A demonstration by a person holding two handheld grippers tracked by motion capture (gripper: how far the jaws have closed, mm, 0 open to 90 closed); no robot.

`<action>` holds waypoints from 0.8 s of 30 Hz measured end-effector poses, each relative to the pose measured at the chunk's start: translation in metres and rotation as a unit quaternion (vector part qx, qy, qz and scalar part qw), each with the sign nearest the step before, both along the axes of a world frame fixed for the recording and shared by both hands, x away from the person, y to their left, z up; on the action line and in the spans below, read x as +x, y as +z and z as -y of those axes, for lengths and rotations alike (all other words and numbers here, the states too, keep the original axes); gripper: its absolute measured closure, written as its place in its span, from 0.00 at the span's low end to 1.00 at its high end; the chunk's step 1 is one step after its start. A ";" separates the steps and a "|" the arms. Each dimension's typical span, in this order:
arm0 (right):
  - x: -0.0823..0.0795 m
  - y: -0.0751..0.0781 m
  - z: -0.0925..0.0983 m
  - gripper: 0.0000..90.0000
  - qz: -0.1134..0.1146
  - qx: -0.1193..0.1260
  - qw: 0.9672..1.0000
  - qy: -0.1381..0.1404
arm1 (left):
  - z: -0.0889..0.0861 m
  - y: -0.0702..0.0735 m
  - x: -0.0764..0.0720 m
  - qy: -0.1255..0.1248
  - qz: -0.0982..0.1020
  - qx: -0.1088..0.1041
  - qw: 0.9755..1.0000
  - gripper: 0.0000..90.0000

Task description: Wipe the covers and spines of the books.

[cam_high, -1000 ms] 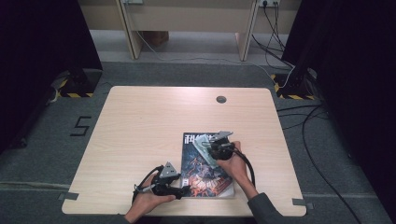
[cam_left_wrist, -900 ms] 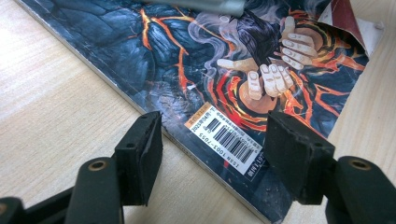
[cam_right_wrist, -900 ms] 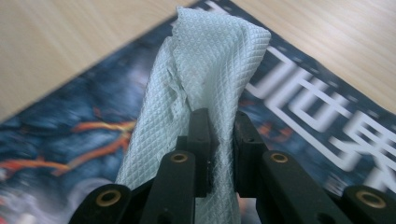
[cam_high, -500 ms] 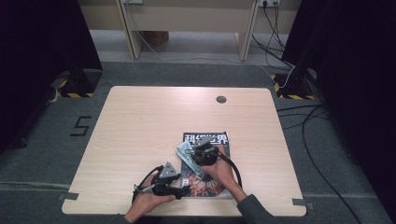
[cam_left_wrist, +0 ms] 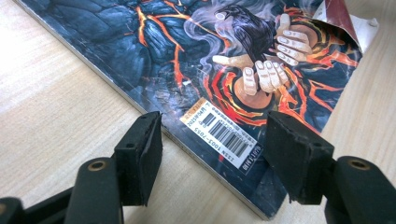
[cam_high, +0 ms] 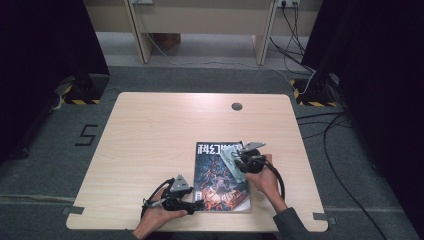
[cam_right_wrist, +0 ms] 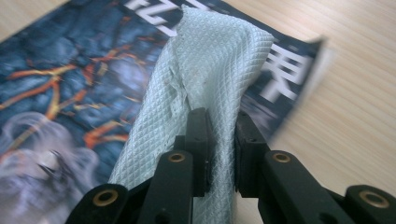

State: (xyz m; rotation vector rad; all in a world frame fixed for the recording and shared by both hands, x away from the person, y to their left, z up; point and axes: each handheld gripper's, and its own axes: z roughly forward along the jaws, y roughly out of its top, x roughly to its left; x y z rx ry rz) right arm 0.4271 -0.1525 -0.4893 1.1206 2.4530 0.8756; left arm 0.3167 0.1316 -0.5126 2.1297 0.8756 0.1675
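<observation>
A magazine [cam_high: 221, 176] lies flat on the wooden table [cam_high: 150, 135], close to the near edge and a bit to the right of the middle. Its cover is dark blue with orange cracks like lava. Its near edge runs almost along the table's near edge, with just a thin strip of wood left there.

The left gripper [cam_high: 196, 204] sits low at the magazine's near left corner. In the left gripper view its two black jaws stand apart, one on each side of that corner. One jaw is over bare wood just beside the spine. The other jaw is over the cover, by the barcode sticker [cam_left_wrist: 223, 135]. I cannot tell if the pads touch the paper. At the far corner of the cover in this view, the paper curls up.

The right gripper [cam_high: 235, 161] is over the far right part of the magazine. Its jaws are squeezed tight on a white cloth [cam_right_wrist: 205, 88] with a bumpy diamond pattern. The cloth hangs down in front of the jaws and onto the cover, over the big white letters.

The far half and the left side of the table are bare wood, so there is lots of room there. A small round hole [cam_high: 236, 106] sits near the far edge.
</observation>
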 end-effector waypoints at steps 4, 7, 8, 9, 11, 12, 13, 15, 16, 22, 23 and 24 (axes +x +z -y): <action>-0.001 0.000 0.015 0.88 0.000 0.001 1.000 -0.019 | -0.002 0.000 -0.004 -0.006 -0.002 0.000 1.000 0.38; -0.001 0.000 0.016 0.88 0.001 0.000 1.000 -0.019 | -0.003 0.001 -0.011 -0.013 -0.004 0.002 1.000 0.37; -0.001 0.000 0.015 0.89 0.003 -0.004 1.000 -0.020 | -0.003 0.000 -0.012 -0.015 -0.004 0.001 1.000 0.37; -0.001 0.000 0.014 0.89 0.005 -0.006 1.000 -0.019 | -0.003 0.000 -0.014 -0.018 -0.002 0.003 1.000 0.37; -0.002 0.001 0.013 0.89 0.005 -0.010 1.000 -0.019 | -0.003 0.000 -0.017 -0.026 0.002 0.006 1.000 0.37; -0.001 0.001 0.013 0.89 0.005 -0.010 1.000 -0.020 | -0.003 0.000 -0.018 -0.031 0.004 0.006 1.000 0.38; -0.002 0.001 0.013 0.89 0.006 -0.011 1.000 -0.019 | -0.003 0.000 -0.019 -0.031 0.008 0.008 0.999 0.38; -0.003 0.001 0.012 0.89 0.004 -0.013 1.000 -0.021 | -0.003 0.000 -0.019 -0.030 0.012 0.011 0.999 0.39; -0.002 0.001 0.012 0.89 0.005 -0.016 1.000 -0.019 | -0.003 -0.001 -0.019 -0.029 0.017 0.013 0.999 0.41; 0.004 0.000 0.012 0.89 0.008 -0.013 0.999 -0.029 | 0.005 -0.001 -0.013 -0.021 0.019 0.016 0.999 0.41; 0.006 0.000 0.012 0.89 0.009 -0.015 0.999 -0.030 | 0.007 0.000 -0.010 -0.018 0.019 0.018 0.999 0.41; 0.009 0.000 0.012 0.89 0.013 -0.019 0.999 -0.033 | 0.008 0.000 -0.009 -0.017 0.018 0.019 1.000 0.41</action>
